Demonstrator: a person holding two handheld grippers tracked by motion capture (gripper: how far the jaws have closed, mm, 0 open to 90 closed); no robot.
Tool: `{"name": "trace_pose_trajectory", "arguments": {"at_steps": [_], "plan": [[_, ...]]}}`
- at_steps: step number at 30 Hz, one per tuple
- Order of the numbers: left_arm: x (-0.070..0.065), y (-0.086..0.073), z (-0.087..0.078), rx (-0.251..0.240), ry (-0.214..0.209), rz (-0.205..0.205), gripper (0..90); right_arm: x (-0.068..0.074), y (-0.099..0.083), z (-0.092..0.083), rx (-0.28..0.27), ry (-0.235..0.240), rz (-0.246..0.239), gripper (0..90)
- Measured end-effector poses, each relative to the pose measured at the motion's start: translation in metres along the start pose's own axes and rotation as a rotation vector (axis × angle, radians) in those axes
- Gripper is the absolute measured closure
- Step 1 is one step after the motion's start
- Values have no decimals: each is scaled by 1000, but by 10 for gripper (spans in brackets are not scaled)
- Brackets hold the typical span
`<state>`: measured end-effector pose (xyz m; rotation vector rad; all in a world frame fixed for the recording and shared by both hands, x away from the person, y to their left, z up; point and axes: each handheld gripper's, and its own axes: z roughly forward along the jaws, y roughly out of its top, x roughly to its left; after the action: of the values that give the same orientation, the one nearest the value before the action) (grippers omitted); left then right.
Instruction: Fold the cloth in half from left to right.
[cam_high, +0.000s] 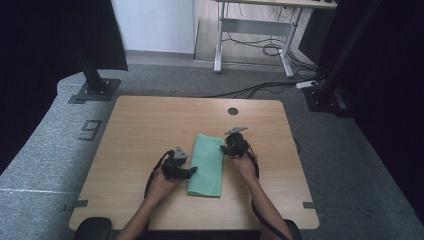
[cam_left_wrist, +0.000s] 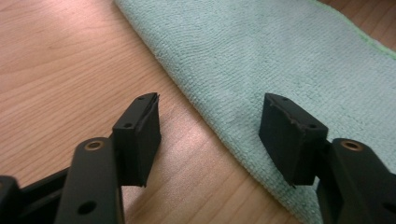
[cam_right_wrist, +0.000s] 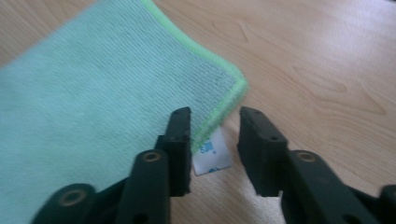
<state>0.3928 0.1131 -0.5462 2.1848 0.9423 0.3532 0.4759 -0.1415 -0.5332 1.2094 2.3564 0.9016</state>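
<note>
A wooden table (cam_high: 135, 130) was seen from the high view, with a folded green cloth (cam_high: 207, 165) laid flat near its middle, its long side running away from the person.

On the left, the left gripper (cam_high: 189, 171) was held low at the cloth's left edge, just beside it, by the person's left hand (cam_high: 161, 187). In the left gripper view the jaws were parted, with bare wood and the cloth's folded edge (cam_left_wrist: 280, 60) seen between them; one pad (cam_left_wrist: 140, 135) was set over the wood, the other over the cloth. Nothing was clasped, and whether the pads rested on the surface could not be told.

On the right, the right gripper (cam_high: 233, 149) was held at the cloth's far right corner by the right hand (cam_high: 246, 165). In the right gripper view the jaws were slightly apart, with the cloth's bright-green hemmed corner (cam_right_wrist: 219, 93) just ahead of them. A small white label (cam_right_wrist: 211, 154), sewn at the hem, was seen lying on the wood between the jaws. No pad was pressed on the cloth or the label.
</note>
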Motion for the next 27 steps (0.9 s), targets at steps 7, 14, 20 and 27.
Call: {"name": "trace_pose_trajectory", "arguments": {"at_steps": [7,14,20,27], "plan": [[-4,3,-9,4,-22,9,259,8,-1,-17,-31,21,-31,396],[-5,-8,-22,20,1,9,193,29,-23,-25,35,20,-91,343],[-6,-20,-22,40,0,-2,185,26,-27,-20,25,17,-69,358],[-6,-18,-16,27,27,-2,162,25,-14,-9,21,-14,-95,367]]}}
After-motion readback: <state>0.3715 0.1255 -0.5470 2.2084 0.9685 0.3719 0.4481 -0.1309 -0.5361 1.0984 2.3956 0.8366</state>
